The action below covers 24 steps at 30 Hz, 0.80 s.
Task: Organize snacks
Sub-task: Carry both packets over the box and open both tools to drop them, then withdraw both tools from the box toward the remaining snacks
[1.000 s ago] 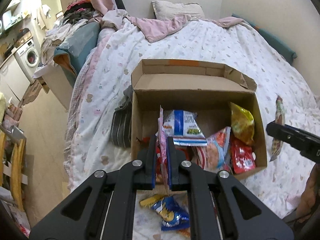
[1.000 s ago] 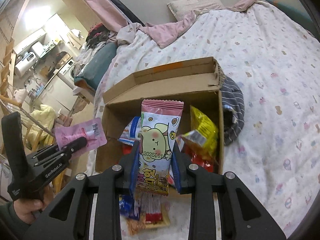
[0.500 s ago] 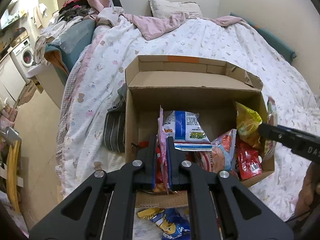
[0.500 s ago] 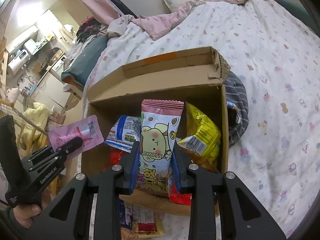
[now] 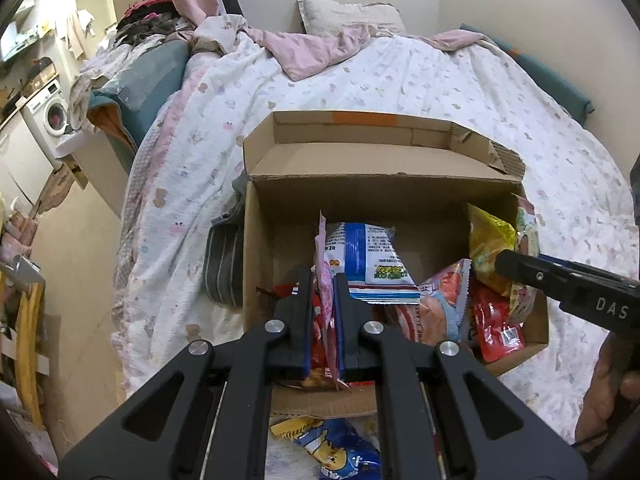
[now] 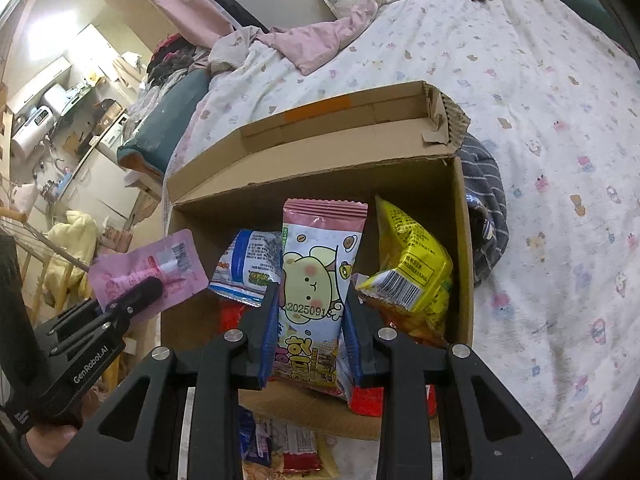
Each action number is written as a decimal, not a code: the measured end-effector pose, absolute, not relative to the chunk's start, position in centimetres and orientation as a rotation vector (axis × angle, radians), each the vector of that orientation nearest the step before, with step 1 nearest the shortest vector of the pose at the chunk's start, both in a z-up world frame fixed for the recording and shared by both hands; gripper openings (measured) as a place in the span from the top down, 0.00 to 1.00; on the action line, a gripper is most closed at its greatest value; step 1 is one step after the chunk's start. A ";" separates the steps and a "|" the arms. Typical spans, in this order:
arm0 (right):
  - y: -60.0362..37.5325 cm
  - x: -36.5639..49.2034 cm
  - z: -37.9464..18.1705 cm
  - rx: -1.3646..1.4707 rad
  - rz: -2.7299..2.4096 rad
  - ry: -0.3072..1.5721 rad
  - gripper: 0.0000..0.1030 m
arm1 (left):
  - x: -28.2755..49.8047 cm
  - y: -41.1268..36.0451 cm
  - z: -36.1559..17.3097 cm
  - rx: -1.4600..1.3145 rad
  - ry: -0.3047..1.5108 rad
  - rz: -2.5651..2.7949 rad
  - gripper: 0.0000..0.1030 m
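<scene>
Left gripper (image 5: pixel 323 280): pinching a thin pink sachet (image 6: pixel 150 268) edge-on.
Right gripper (image 6: pixel 312 300): clamping a pink cartoon packet (image 6: pixel 316 276), upright.
Box (image 6: pixel 312 152): sitting at twelve o'clock, holding snacks.

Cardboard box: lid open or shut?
Open. The cardboard box has its lid flap folded back, and snack packets show inside.

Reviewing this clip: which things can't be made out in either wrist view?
- Box floor, both views: covered by packets.
- Pink sachet print, left view: seen edge-on in the left gripper.
- Snacks on the bed below the box, right view: hidden behind the right gripper, cut by the bottom edge.
- Red packet label: too small.
</scene>
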State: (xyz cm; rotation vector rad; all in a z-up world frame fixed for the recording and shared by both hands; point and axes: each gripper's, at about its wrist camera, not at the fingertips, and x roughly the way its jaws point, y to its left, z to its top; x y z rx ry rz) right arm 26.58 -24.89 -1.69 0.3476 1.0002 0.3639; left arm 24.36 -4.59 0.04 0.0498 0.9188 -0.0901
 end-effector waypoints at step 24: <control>-25.0 26.2 -1.0 0.385 0.413 0.969 0.39 | 23.4 -4.6 1.0 0.022 0.891 -0.134 0.24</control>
